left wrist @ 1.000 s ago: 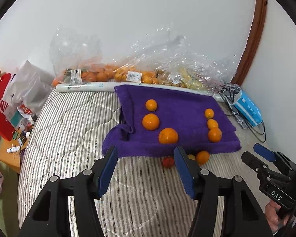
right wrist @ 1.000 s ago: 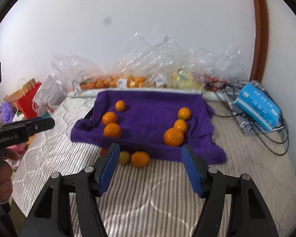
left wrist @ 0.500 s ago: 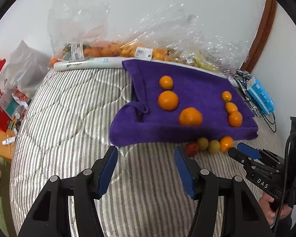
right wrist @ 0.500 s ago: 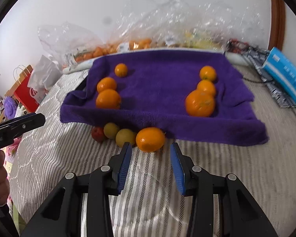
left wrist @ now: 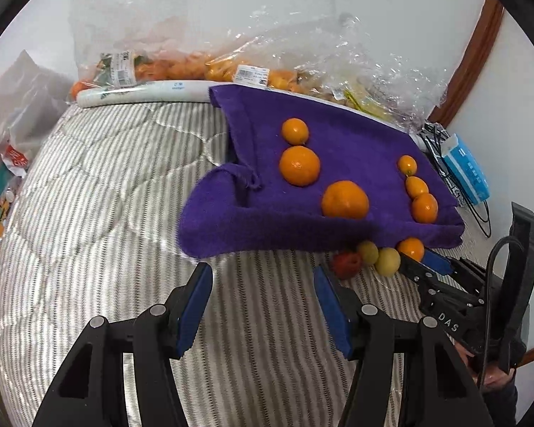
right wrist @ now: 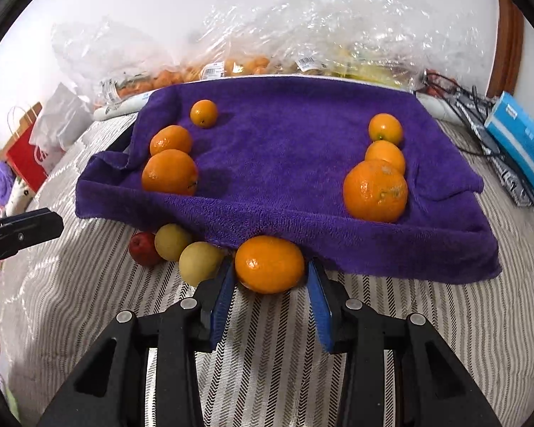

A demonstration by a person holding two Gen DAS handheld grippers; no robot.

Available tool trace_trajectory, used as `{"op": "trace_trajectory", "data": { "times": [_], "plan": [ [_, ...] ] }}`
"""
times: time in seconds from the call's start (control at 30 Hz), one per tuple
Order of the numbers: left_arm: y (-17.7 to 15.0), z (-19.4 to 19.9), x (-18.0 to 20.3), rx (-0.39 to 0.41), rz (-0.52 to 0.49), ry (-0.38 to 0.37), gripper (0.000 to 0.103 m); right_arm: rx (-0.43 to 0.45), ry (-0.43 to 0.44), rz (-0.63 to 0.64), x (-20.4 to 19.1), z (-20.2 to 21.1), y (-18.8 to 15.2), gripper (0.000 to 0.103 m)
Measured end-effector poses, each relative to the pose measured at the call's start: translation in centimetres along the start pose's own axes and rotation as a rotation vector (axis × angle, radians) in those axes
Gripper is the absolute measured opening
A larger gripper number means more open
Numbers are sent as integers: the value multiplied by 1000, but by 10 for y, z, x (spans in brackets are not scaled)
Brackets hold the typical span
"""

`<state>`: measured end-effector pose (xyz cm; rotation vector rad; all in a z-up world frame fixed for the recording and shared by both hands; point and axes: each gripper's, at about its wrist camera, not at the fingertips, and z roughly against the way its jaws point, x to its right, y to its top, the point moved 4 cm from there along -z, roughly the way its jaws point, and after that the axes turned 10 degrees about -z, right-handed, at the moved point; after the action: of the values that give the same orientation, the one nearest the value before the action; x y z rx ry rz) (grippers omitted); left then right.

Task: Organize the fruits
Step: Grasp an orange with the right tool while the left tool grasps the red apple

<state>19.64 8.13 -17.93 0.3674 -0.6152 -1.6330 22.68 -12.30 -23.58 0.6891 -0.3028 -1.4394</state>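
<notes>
A purple towel (right wrist: 284,149) lies on the striped bed with three oranges (right wrist: 169,172) in a row on its left and three oranges (right wrist: 375,190) on its right. In front of its near edge sit a red fruit (right wrist: 142,249), two yellow fruits (right wrist: 199,261) and a loose orange (right wrist: 270,265). My right gripper (right wrist: 270,277) is closing with that orange between its blue pads, which touch both its sides. My left gripper (left wrist: 261,270) hovers open over bare bedding, left of the red fruit (left wrist: 346,264), with nothing in it. The right gripper (left wrist: 422,263) also shows at the orange (left wrist: 410,248).
Clear plastic bags of fruit (left wrist: 195,67) line the wall behind the towel. A blue box (right wrist: 523,142) and black cables (right wrist: 480,114) lie to the right. Paper and plastic bags (right wrist: 35,142) stand off the bed's left side. Striped bedding (left wrist: 106,195) stretches left of the towel.
Both grippers came down and closer to the towel's near edge. The right gripper's jaws narrowed from wide apart to flanking the loose orange. The left gripper's jaws kept the same width.
</notes>
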Motion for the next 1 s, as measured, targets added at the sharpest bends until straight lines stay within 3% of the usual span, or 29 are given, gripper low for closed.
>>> {"op": "trace_trajectory", "data": {
  "times": [0.63,1.0],
  "plan": [
    [5,-32,50,-29,-61,-51,53,29,-5,-1,36,32,-10,38],
    [7,-52,70,-35,-106,-29,38,35,-39,10,50,34,-12,38]
  ]
}}
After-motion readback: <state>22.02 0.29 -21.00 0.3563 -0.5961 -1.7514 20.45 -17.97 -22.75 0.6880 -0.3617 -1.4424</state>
